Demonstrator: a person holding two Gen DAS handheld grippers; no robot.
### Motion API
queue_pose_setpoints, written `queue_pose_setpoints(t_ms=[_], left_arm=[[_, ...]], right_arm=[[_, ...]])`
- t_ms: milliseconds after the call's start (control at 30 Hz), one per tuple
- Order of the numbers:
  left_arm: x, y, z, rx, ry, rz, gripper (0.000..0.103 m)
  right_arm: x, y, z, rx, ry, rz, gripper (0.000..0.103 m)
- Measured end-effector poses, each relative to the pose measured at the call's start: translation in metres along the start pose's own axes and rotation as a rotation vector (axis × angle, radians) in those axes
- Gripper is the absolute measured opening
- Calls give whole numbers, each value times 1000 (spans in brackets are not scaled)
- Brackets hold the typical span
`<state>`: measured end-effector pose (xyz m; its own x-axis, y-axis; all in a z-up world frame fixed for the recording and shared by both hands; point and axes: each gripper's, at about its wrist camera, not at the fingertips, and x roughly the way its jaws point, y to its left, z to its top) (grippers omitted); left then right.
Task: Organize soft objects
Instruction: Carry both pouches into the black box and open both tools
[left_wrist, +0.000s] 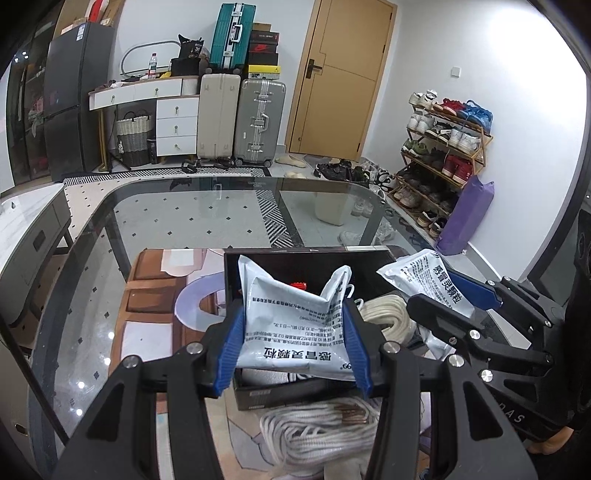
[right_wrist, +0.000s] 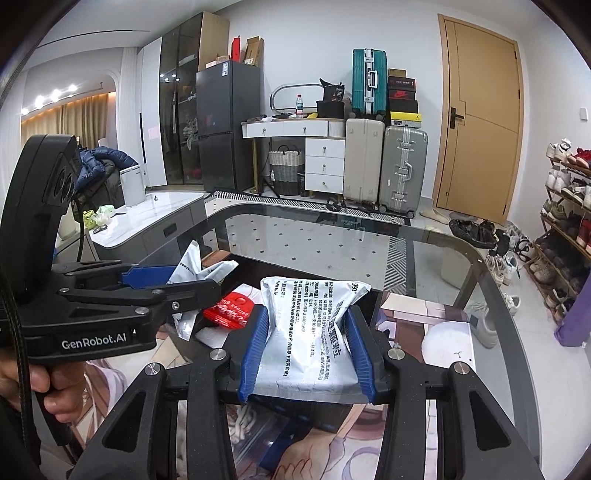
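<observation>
Two white medicine sachets printed with black Chinese text are in play, one per gripper: the first sachet (left_wrist: 295, 325) sits crumpled at lower centre of the left wrist view, clamped between the blue pads of the left gripper (left_wrist: 293, 349), and the second sachet (right_wrist: 314, 332) is pinched the same way at lower centre of the right wrist view by the right gripper (right_wrist: 308, 352). Both hang over a black open box (left_wrist: 306, 258), which holds one coil of white rope (left_wrist: 384, 314) and one red packet (right_wrist: 227, 312); a second rope coil (left_wrist: 317, 432) lies outside, just beside the box's near wall at the bottom of the left view. The box rests on a printed mat (left_wrist: 162, 295) on the glass table (left_wrist: 207, 218), whose rounded far edge runs across mid-frame with a wide bare stretch of glass between it and the box. In the left view the right gripper comes in from the right edge, close beside the left one over the box; in the right view the left gripper enters from the left edge.
</observation>
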<state>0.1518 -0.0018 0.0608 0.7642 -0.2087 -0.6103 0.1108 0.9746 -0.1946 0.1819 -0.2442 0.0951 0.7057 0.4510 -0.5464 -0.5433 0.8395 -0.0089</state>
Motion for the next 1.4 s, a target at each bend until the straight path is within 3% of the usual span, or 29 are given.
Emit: queue_pose_setpoints(t_ms=[800,933,1000,1100,1200,1400], left_arm=[[24,-2,8,1,22,11,50],[25,-2,8,0,24,7,50],[26,-3,8,7,29,8,50],[28,-3,7,16,39,10,51],[31,-6,5,40,57,17,58],[19,-12,1,56,35,20,96]], right_arm=[[42,1,0,-46,61,-22,44],[36,0,0,-55,44,-67,60],[28,-6,-2,-44,26,-70,76],[17,-10,-4,-31,16,-80,85],[6,-12,-9,-23,8,-92,93],[-15,-14,-25,-21,-2,-91,102]])
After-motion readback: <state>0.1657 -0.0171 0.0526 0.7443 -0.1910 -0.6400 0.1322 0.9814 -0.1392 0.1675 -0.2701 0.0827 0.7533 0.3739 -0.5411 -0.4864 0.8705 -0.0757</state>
